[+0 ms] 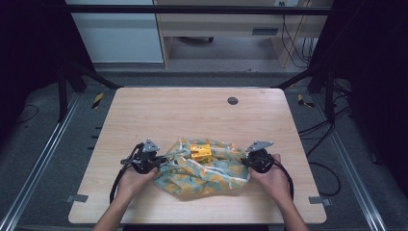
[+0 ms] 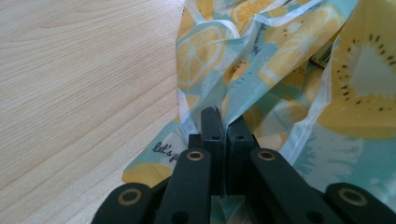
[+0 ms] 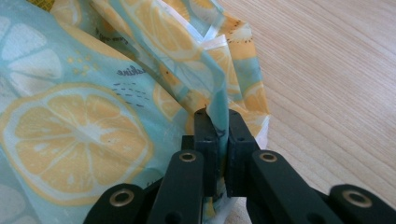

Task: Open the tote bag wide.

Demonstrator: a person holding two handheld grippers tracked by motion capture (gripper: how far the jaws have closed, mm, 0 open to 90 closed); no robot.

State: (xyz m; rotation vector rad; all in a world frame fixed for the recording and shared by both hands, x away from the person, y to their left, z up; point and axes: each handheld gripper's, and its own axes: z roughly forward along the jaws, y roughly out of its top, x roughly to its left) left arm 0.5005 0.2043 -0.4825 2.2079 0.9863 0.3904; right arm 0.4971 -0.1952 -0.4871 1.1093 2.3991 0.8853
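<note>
1. Both hands reach in low from the near table edge, one on each side of the fruit-print bag.
2. The left gripper and right gripper each pinch a thin fold of its film, jaws nearly closed.
3. Uneven pulling could slip or tear that film, spilling the yellow box lying in the bag's open top.

This is looking like a lab recording bay. A bare wooden table is sitting inside a black metal frame, with aluminium rails running along the grey floor, loose cables trailing at the right, and pale desks standing behind.
</note>
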